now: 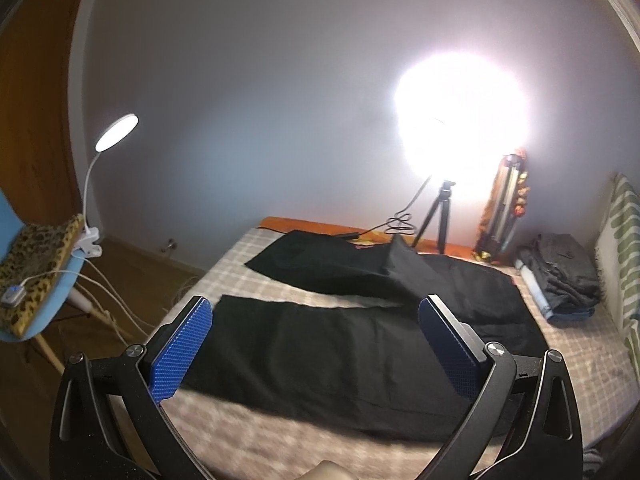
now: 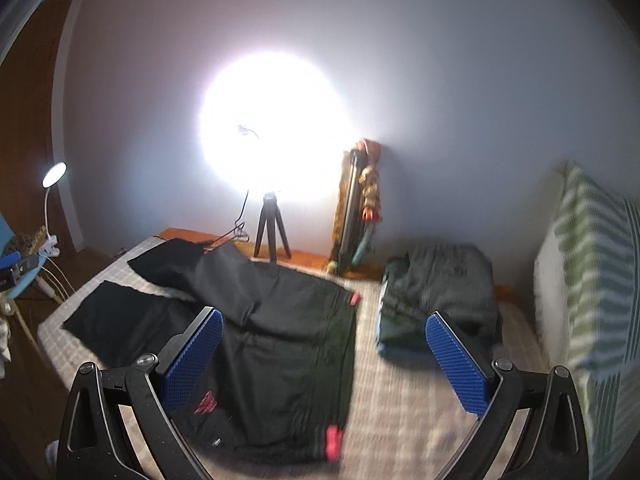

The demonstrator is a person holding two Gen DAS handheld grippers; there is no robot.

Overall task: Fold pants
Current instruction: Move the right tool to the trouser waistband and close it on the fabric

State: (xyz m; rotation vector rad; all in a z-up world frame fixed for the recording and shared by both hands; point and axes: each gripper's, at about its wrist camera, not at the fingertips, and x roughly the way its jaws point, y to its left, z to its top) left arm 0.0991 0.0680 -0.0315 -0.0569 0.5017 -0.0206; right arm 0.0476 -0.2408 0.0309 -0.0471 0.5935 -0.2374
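Note:
Black pants lie spread on the checked bed, legs pointing left and apart, the far leg with a raised fold. In the right wrist view the pants show their waistband with red tabs at the right end. My left gripper is open and empty, held above the near leg. My right gripper is open and empty, held above the waist end of the pants.
A stack of folded dark clothes lies on the bed to the right of the pants, a striped pillow beyond it. A bright lamp on a tripod stands at the far edge. A chair with a clip lamp stands left of the bed.

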